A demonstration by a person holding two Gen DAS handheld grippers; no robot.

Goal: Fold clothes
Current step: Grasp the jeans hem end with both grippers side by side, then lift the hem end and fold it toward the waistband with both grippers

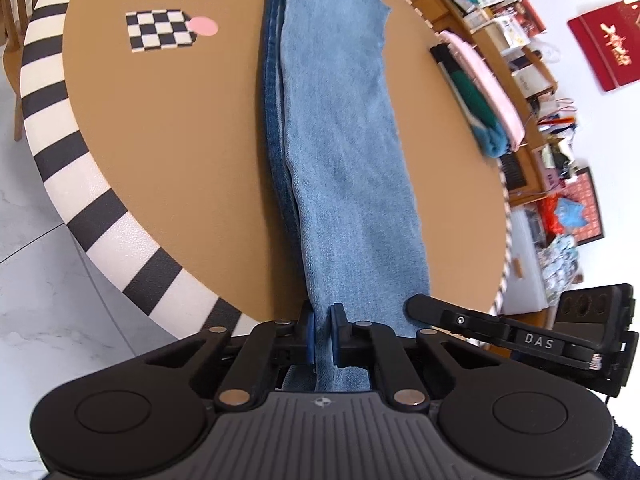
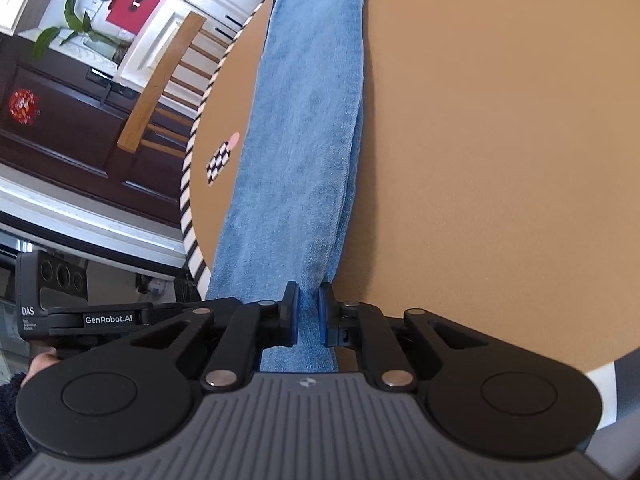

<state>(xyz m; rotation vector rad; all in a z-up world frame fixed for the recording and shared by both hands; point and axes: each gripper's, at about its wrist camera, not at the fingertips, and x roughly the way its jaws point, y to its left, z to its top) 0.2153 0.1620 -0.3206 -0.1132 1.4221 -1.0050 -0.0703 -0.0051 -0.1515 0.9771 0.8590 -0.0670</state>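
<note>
left tongs (image 1: 323,330): pinched on the hem of the light blue denim jeans (image 1: 340,140)
right tongs (image 2: 308,312): same, clamped on the hem
risk: thick hem probably slips, legs skew sideways ahead of both tongs

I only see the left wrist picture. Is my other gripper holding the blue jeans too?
Observer: Yes. The right gripper is shut on the light blue denim jeans, near their right edge.
Operator: Are there any plants in the room?
Observer: Yes, a leafy green plant shows beyond the table.
Operator: What's under it?
Observer: A dark wooden cabinet with a round red ornament on its front.
</note>
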